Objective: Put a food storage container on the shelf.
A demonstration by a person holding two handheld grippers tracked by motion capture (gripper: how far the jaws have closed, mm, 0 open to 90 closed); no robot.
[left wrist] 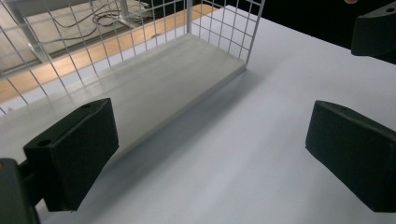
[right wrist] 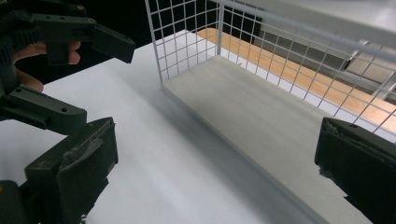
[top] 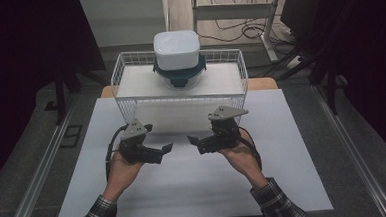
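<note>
Both grippers, left (top: 155, 151) and right (top: 203, 142), hover fingers spread, empty, seemingly ready, facing the wire basket (top: 130, 99) at twelve o'clock.

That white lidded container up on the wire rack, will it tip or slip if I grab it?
The white container sits stacked on a dark-rimmed bowl, so pushing likely topples it. Its smooth, rounded sides look slippery. It probably feels light, though contents are hidden.

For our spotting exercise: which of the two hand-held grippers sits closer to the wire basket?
The right hand-held gripper: its grey plate nearly reaches the wire basket, while the left hand-held gripper sits slightly farther back.
</note>
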